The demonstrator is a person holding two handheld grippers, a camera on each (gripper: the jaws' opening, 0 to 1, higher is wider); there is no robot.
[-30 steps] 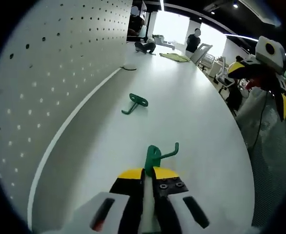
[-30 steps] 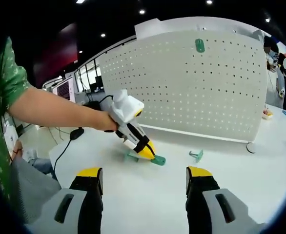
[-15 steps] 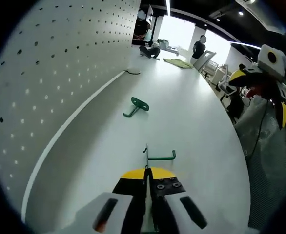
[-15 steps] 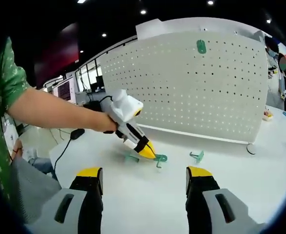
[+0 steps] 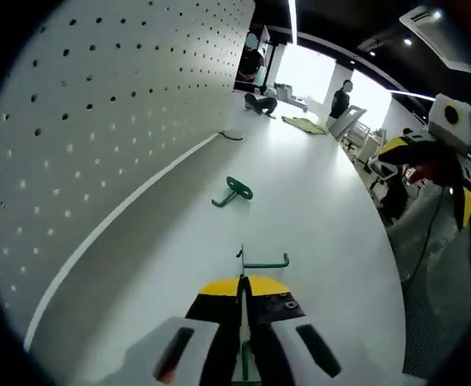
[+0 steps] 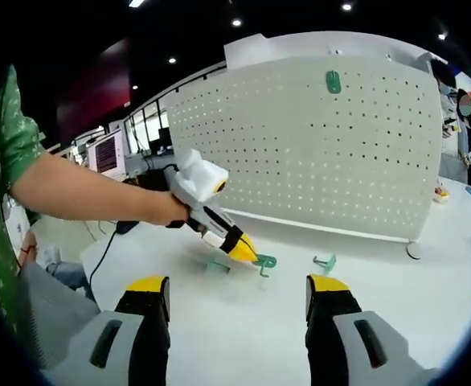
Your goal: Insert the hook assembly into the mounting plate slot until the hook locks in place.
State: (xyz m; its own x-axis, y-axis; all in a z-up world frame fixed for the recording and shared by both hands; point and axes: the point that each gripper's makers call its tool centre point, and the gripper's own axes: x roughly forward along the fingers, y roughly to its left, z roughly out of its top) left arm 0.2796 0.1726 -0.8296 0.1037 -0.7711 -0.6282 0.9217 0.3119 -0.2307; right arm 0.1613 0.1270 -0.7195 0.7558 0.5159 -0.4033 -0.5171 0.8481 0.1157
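Left gripper view: the left gripper pinches a green hook, its plate edge-on and hard to read. A second hook lies further along the white bench beside the pegboard.

Right gripper view: the right gripper hangs spread, holding nothing. A mounted hook sits high on the pegboard; a third hook lies below.

I see the left gripper closed tight, angled down toward the table from my bare forearm; right gripper jaws parted wide, level
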